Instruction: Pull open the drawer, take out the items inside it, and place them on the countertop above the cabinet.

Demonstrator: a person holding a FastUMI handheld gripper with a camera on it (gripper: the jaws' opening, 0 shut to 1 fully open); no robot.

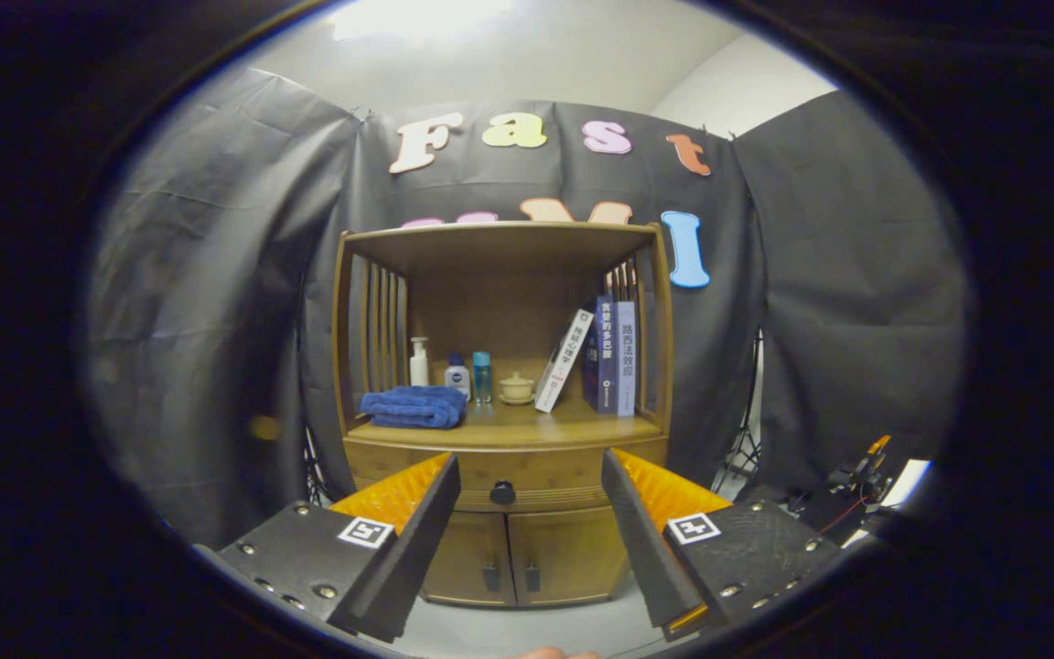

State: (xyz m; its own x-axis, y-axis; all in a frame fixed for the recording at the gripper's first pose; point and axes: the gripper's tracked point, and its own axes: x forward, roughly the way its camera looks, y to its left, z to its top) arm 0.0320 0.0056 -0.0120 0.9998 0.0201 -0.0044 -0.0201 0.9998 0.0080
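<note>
A wooden cabinet (504,275) stands ahead of me against the booth wall. Its drawer (545,476) is shut, with a round dark knob (502,493) at its middle. My gripper (532,476) is open, well short of the cabinet, and the knob shows in the gap between the two fingers. Nothing is held. The countertop (527,426) above the drawer carries a folded blue towel (414,407) on the left. What lies inside the drawer is hidden.
Also on the countertop are a white pump bottle (418,362), two small bottles (469,376), a small lidded cup (517,388) and three books (598,359). Two lower doors (513,556) are shut. A stand and cables (856,485) sit at the right.
</note>
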